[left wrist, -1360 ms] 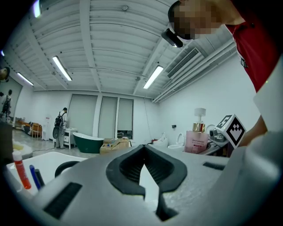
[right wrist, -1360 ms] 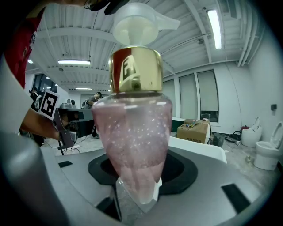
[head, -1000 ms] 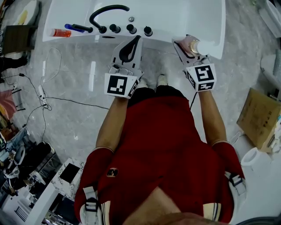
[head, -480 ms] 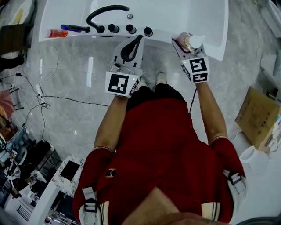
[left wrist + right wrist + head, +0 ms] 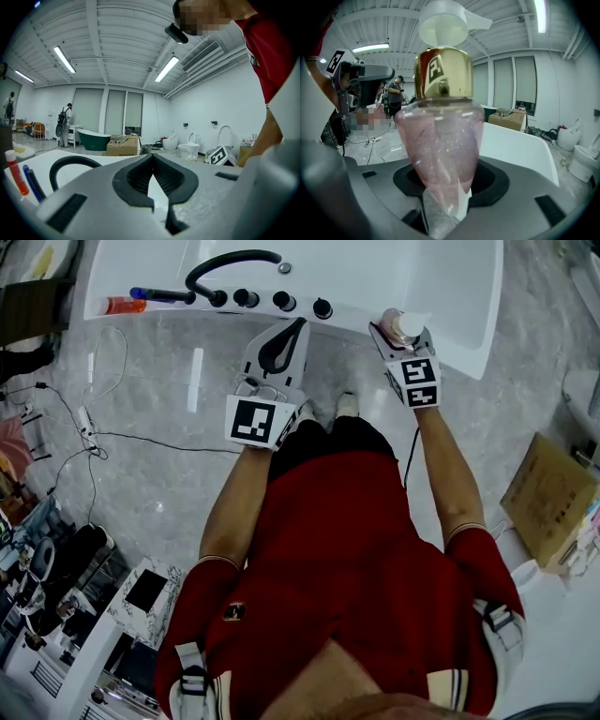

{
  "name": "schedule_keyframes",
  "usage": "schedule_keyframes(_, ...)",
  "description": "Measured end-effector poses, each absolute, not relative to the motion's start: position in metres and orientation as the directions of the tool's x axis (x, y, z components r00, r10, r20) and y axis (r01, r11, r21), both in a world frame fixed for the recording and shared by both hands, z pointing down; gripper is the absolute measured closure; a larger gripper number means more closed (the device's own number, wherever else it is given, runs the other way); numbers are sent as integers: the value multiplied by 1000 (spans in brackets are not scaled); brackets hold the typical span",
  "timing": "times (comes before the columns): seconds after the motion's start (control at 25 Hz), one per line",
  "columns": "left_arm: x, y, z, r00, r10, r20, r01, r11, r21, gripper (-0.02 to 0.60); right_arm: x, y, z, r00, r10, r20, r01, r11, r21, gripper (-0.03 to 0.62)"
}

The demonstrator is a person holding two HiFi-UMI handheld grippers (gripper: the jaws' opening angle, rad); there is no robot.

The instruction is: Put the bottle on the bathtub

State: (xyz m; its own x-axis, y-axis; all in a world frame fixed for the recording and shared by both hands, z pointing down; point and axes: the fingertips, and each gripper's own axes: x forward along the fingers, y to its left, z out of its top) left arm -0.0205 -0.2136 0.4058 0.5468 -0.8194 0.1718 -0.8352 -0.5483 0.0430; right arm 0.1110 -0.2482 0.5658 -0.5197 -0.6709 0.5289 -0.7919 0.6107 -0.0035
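Observation:
A pink glittery bottle with a gold collar and a white pump top stands upright between the jaws of my right gripper, which is shut on its narrow lower end. In the head view the bottle and right gripper are over the near rim of the white bathtub, towards its right end. My left gripper hangs just before the rim near the knobs, shut and empty, its pads meeting in the left gripper view.
A black arched faucet and several black knobs sit on the tub rim, with a red tube and a blue pen at its left end. Cables cross the marble floor. A cardboard box stands at right.
My right gripper has carried the bottle forward and slightly left, over the tub's rim. The left gripper has hardly moved.

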Motion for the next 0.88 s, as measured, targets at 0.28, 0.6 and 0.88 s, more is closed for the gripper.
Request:
schedule_keyframes(0.28, -25, -219, 413, 524, -828, 201, -848, -529, 30, 575, 110, -258, 596, -519, -643, 564, -778, 629, 1, 376)
schedule_keyframes(0.6, -25, -228, 417, 516, -830, 212, -852, -522, 32, 575, 112, -263, 616, -522, -623, 583, -773, 635, -14, 376)
schedule_keyframes(0.88, -27, -228, 422, 508, -830, 229, -856, -516, 28, 574, 110, -268, 623, -526, -623, 580, -772, 635, -19, 376)
